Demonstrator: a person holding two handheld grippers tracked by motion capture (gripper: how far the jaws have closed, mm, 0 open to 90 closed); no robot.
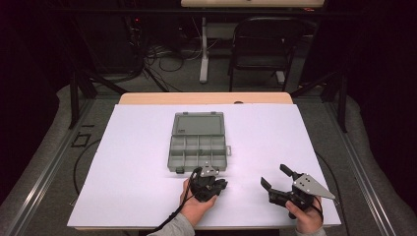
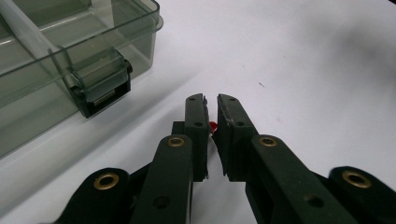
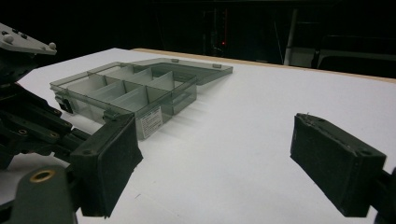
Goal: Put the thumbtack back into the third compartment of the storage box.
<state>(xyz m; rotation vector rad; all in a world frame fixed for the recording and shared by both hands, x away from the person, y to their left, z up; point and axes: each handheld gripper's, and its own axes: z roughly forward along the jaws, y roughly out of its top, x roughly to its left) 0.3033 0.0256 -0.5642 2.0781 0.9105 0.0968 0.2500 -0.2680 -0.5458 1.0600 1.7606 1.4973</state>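
Note:
A grey see-through compartment box (image 1: 171, 156) lies with its lid (image 1: 198, 124) folded flat behind it at the middle of the white sheet. Just in front of the box's near right corner, my left gripper (image 1: 222, 185) sits low over the sheet. In the left gripper view its jaws (image 2: 211, 100) are pressed close on a small red object (image 2: 213, 126), mostly hidden between the pads. The box's latch (image 2: 100, 88) shows to the upper left there. My right gripper (image 1: 273, 176) is open above the sheet's front right, with nothing between its fingers (image 3: 215, 128).
The white sheet (image 1: 137, 147) covers a wooden table (image 1: 206, 97). The box's compartments (image 3: 121, 88) look empty from the right gripper view, where the left gripper (image 3: 23, 126) shows at the left. A folding chair (image 1: 265, 44) and cables stand beyond the table.

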